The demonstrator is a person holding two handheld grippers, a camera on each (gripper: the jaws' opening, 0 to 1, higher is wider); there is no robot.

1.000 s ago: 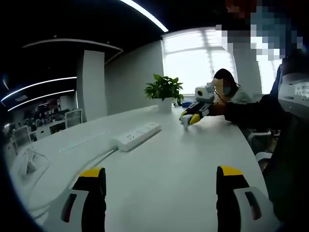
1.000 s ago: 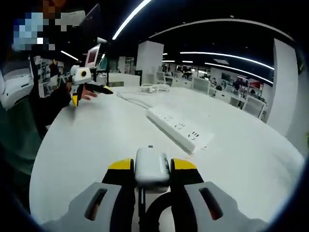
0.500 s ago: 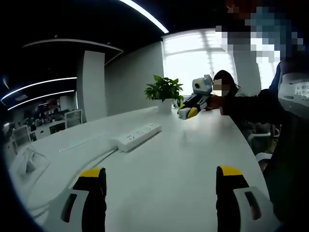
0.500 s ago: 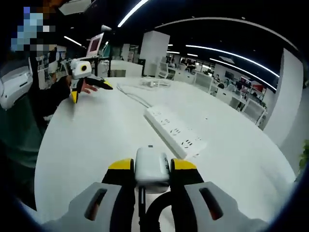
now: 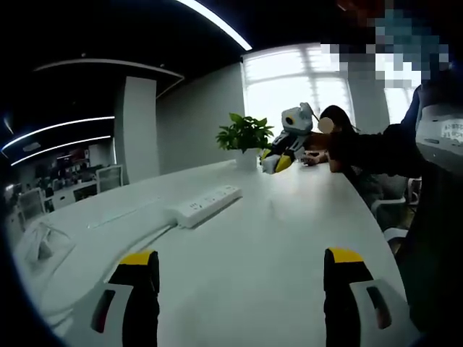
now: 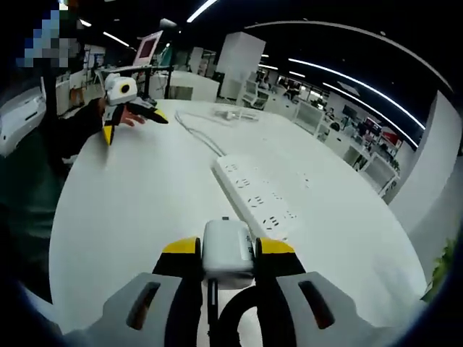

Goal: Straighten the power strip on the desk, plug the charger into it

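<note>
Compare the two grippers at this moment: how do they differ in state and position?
The right gripper is shut on the white charger; the left gripper stands open and holds nothing. The right one is raised above the desk; the left sits low over it. Both have yellow-tipped jaws.

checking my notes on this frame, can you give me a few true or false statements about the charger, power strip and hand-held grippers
1. The right hand-held gripper is shut on the white charger. True.
2. The charger is already plugged into the power strip. False: it is held apart from the strip, above the desk.
3. The left hand-held gripper is open and holds nothing. True.
4. The power strip is black. False: it is white.
5. A potted plant stands at the desk's far end in the left gripper view. True.
</note>
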